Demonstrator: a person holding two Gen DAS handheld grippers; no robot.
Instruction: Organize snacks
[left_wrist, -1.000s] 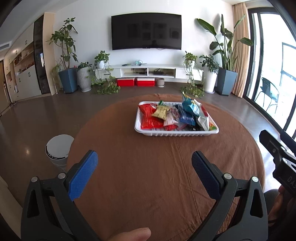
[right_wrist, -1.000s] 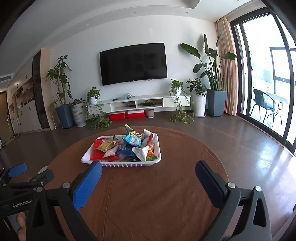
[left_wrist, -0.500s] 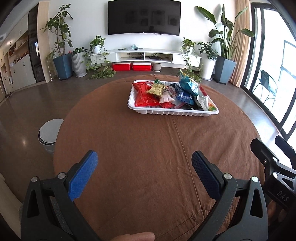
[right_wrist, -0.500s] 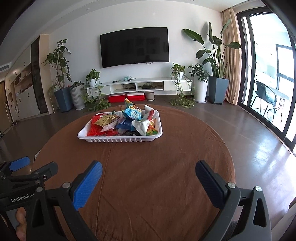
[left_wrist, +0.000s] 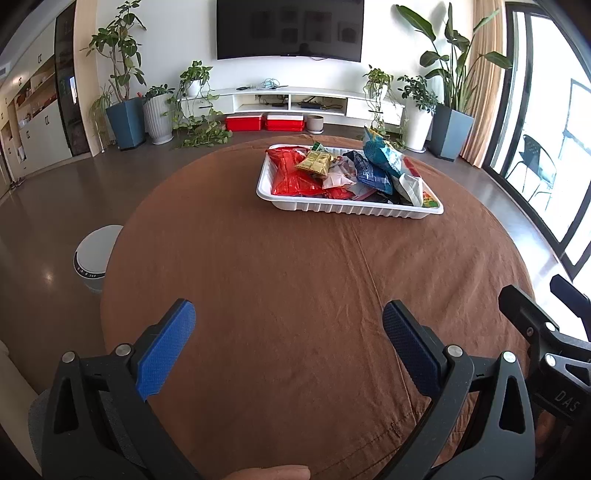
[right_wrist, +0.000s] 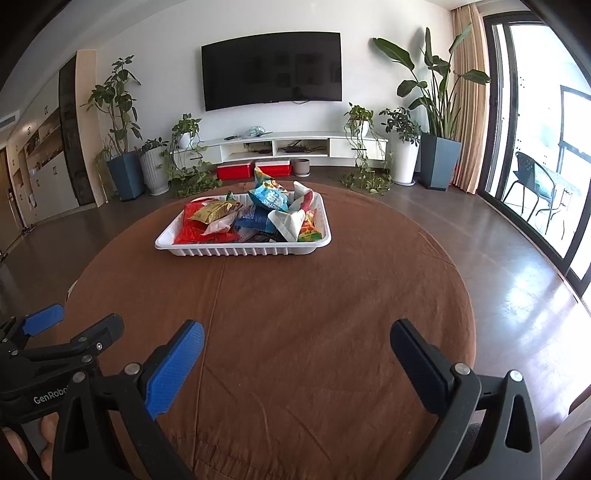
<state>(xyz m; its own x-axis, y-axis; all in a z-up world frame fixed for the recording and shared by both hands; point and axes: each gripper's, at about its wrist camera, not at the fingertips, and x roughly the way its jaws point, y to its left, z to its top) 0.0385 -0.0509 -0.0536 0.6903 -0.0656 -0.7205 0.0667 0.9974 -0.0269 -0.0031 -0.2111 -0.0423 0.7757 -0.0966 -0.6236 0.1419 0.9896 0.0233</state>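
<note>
A round table (left_wrist: 295, 280) draped in creased brown cloth carried, toward its far side, a ribbed white plastic tray (right_wrist: 243, 252) heaped with crinkly foil snack bags (right_wrist: 255, 218), while the left gripper (left_wrist: 288, 332) and right gripper (right_wrist: 295, 347) hovered near its front edge, jaws apart and empty.

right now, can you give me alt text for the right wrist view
A white tray heaped with snack packets sits on a round table under a brown cloth, far beyond the open, empty right tool. The left tool pokes in at lower left; behind are a wall TV, a low white cabinet and potted plants.
</note>
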